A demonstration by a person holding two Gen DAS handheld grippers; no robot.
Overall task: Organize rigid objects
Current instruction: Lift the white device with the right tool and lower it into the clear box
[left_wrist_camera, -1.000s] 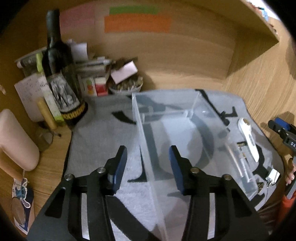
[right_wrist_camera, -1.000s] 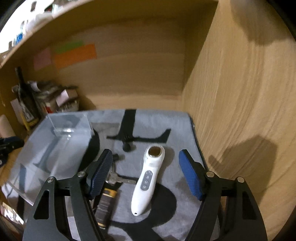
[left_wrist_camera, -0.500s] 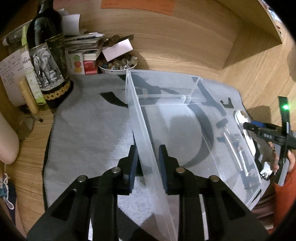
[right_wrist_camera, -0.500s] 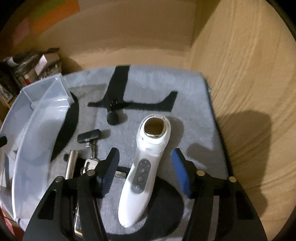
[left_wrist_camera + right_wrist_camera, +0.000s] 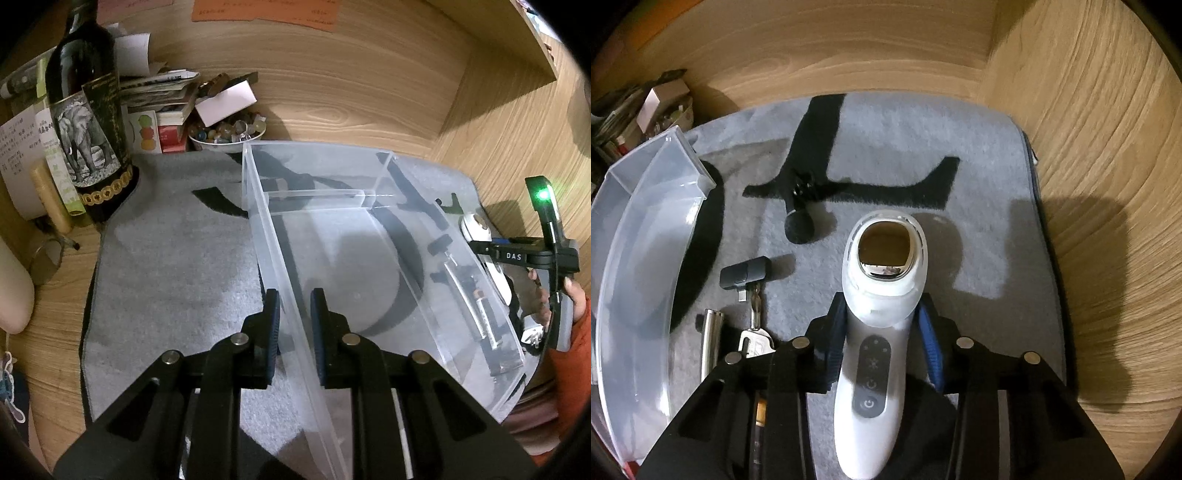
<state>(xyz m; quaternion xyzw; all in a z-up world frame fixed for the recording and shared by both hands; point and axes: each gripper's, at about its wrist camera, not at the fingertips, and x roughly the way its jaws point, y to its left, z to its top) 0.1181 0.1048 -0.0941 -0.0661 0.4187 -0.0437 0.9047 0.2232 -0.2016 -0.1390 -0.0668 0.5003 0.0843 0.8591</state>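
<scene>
So the left gripper [image 5: 293,306] is clamped down narrow on the near-left wall of the clear plastic bin [image 5: 369,192], basically pinning it to the grey mat [image 5: 166,258] so it won't skate around, and that's the right idea, just keep that hand dead steady. The right gripper [image 5: 882,343] is straddling the neck of the white handheld device [image 5: 875,332], which lies on the mat just right of the bin with its windowed head pointing to the far side; the jaws are closing on it and the blue pads look right up against its sides, though I can't tell if they're pressing firmly yet. My take: let the squeeze finish before lifting, because that body is smooth, rounded and tapered, so it could easily squirt out or pivot nose-down. Gripping just below the head seems sensible since the wider head gives a bit of a stop. Lift straight up first so you clear the little stuff to the left, namely the black dongle [image 5: 744,275], the key [image 5: 755,341], the metal tube [image 5: 711,339] and the small black mic thing [image 5: 799,225], then carry it over the bin wall and set it down flat in the big compartment rather than dropping it, since the bin looks light and would probably jump if bumped
</scene>
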